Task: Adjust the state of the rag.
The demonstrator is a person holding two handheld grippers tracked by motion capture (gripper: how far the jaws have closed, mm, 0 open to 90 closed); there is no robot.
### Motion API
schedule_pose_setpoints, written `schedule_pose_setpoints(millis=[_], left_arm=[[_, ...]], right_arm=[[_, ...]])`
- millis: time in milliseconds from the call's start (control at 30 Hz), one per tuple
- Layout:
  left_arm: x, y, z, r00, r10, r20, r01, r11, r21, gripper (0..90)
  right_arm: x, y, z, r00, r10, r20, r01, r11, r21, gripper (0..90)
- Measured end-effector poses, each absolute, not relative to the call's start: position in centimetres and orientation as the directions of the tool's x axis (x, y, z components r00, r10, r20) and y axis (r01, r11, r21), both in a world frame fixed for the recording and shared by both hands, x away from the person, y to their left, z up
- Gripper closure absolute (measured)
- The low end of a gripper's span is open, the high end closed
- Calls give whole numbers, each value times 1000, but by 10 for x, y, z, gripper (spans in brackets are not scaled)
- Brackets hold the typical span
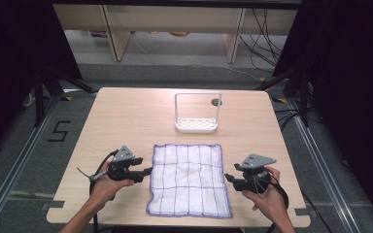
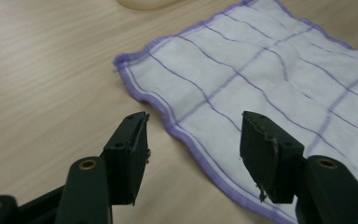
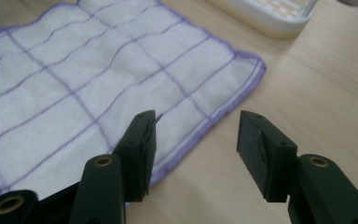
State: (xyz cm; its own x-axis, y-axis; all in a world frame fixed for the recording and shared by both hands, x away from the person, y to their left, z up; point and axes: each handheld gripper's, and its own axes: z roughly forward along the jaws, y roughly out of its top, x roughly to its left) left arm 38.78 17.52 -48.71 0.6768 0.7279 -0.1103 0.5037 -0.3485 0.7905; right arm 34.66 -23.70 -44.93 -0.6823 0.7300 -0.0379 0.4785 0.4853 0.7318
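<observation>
The left claw stands with its jaws spread wide and nothing between them, held low over the desk at the left edge of the cloth. In the left gripper view that claw straddles the cloth's purple hem: one jaw hangs over bare wood, the other over the white weave, with the hem running between them and neither jaw seen to touch it. The right claw is likewise spread and empty, just beside the cloth's right edge. In the right gripper view the right claw has one jaw over the cloth close to the hem and the other over bare desk, with the far right corner of the cloth a little ahead of it.

The cloth lies spread nearly flat on the near half of the desk, between the two claws. It looks thin, light and limp, a woven rag with purple grid lines and a stitched border, and it should sag and fold as soon as it is lifted. It is not fragile and not slippery. The stitched hem is probably the best hold, since it is thicker than the weave and its slight ripples rise a little off the wood. A pinch at each side edge or corner would keep the cloth from bunching.

Beyond the cloth's far edge, well apart from both claws, stands a white rack with a tall frame.
</observation>
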Motion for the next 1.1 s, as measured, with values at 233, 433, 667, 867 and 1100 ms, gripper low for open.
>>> schedule_pose_setpoints(millis=[233,433,667,867,1100], left_arm=[[421,161,-484,664,743,-85,503,-360,786,400],[435,151,-487,663,744,-79,508,-370,778,373],[455,148,-493,657,750,-79,531,-386,754,349],[463,150,-491,653,752,-87,539,-381,751,344],[469,147,-497,647,759,-63,542,-401,738,334]], right_arm=[[398,-223,-453,-665,747,2,534,473,701,447],[426,-216,-461,-653,758,7,544,462,700,436],[457,-214,-471,-628,777,40,584,436,685,424],[469,-214,-465,-616,787,43,586,421,692,433],[471,-215,-469,-616,787,35,587,428,687,453]])
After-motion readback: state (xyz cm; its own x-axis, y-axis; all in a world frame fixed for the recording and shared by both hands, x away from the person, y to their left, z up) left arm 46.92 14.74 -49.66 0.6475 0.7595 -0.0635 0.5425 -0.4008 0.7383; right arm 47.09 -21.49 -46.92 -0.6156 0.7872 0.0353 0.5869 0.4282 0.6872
